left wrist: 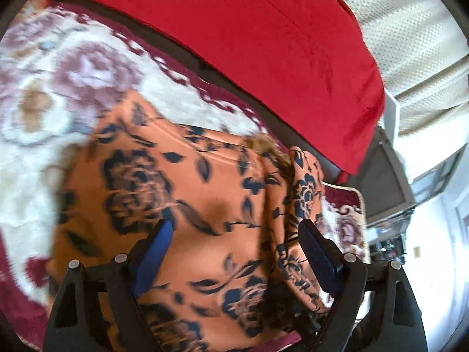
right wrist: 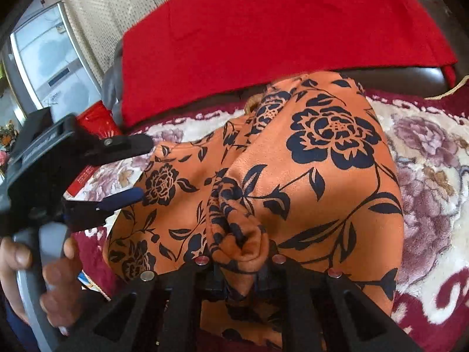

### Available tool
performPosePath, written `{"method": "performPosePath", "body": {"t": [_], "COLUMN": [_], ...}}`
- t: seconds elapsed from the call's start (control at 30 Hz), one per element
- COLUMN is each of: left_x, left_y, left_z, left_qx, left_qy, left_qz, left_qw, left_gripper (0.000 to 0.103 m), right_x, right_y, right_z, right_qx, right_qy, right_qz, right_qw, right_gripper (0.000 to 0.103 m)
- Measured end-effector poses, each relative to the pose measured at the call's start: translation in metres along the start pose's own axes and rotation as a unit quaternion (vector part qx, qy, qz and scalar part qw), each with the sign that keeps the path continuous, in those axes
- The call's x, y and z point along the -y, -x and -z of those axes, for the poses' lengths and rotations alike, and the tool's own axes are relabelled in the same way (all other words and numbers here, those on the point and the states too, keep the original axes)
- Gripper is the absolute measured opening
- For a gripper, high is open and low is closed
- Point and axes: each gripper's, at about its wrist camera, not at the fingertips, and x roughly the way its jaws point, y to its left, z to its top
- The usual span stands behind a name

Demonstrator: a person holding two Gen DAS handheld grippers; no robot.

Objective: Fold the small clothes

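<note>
Right hand-held gripper [right wrist: 239, 267] is clenched on a bunched edge of the orange floral garment [right wrist: 307, 182], lifted over the floral blanket [right wrist: 433, 158]. Left hand-held gripper [left wrist: 234, 231] stands released above it. Folding appears barely begun; no finished fold shows.

Both grippers are black plastic frames with triangular cut-outs and round silver screw heads; the left gripper [left wrist: 234, 228] carries blue pads on its fingers. In the right wrist view the left gripper [right wrist: 140, 170] sits on a grey handle with faint lettering along its black body.
</note>
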Motion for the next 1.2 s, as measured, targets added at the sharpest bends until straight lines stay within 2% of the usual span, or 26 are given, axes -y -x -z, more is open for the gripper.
{"method": "performPosePath", "body": {"t": [0.1,0.17,0.3,0.4,0.43,0.47,0.5,0.53,0.57,0.6,0.77,0.83,0.93,1.03,1.1,1.13,1.2], "left_x": [0.019,0.034,0.070,0.080,0.083,0.084,0.089,0.095,0.100,0.107,0.124,0.112,0.065,0.004,-0.027,-0.038,-0.040], "left_y": [-0.023,-0.037,-0.063,-0.077,-0.080,-0.080,-0.081,-0.083,-0.080,-0.072,-0.021,0.002,0.013,-0.001,-0.018,-0.024,-0.018], "left_z": [-0.010,-0.018,-0.024,-0.023,-0.024,-0.025,-0.024,-0.022,-0.021,-0.021,-0.035,-0.047,-0.067,-0.077,-0.076,-0.074,-0.073], "left_qx": [-0.023,-0.041,-0.070,-0.091,-0.089,-0.086,-0.093,-0.098,-0.091,-0.080,-0.020,0.002,0.005,-0.028,-0.054,-0.065,-0.058], "left_qy": [0.005,-0.008,-0.058,-0.062,-0.064,-0.069,-0.080,-0.100,-0.119,-0.137,-0.204,-0.225,-0.210,-0.167,-0.144,-0.137,-0.142], "left_qz": [0.033,0.045,0.029,0.012,0.012,0.018,0.021,0.010,0.002,0.009,0.030,0.021,-0.005,-0.048,-0.073,-0.077,-0.063], "left_qw": [0.9992,0.9981,0.9955,0.9939,0.9939,0.9937,0.9922,0.9902,0.9887,0.9872,0.9783,0.9742,0.9776,0.9843,0.9853,0.9854,0.9861], "left_gripper": [0.088,0.088,0.088,0.088,0.084,0.060,0.029,0.020,0.016,0.015,0.014,0.014,0.014,0.014,0.014,0.014,0.014], "right_x": [0.006,0.005,-0.002,-0.004,-0.005,-0.005,-0.008,-0.009,-0.010,-0.011,-0.030,-0.050,-0.078,-0.100,-0.110,-0.113,-0.118], "right_y": [0.008,0.011,0.021,0.029,0.030,0.032,0.032,0.032,0.033,0.034,0.053,0.062,0.053,0.018,-0.019,-0.038,-0.062], "right_z": [-0.004,-0.004,0.000,0.005,0.006,0.008,0.011,0.012,0.013,0.014,0.001,-0.008,-0.016,-0.014,-0.005,0.001,0.011], "right_qx": [0.003,0.004,0.020,0.030,0.032,0.034,0.035,0.036,0.037,0.038,0.058,0.069,0.058,0.016,-0.030,-0.056,-0.092], "right_qy": [-0.007,-0.004,0.008,0.019,0.022,0.025,0.030,0.033,0.035,0.038,0.050,0.064,0.069,0.060,0.050,0.046,0.038], "right_qz": [-0.010,-0.012,-0.014,-0.012,-0.011,-0.011,-0.008,-0.007,-0.006,-0.004,-0.024,-0.044,-0.084,-0.118,-0.126,-0.124,-0.117], "right_qw": [1.000,1.000,1.000,0.999,0.999,0.999,0.999,0.999,0.999,0.999,0.997,0.995,0.992,0.991,0.990,0.990,0.988], "right_gripper": [0.011,0.011,0.011,0.011,0.011,0.011,0.011,0.011,0.011,0.011,0.011,0.011,0.011,0.011,0.011,0.011,0.011]}}
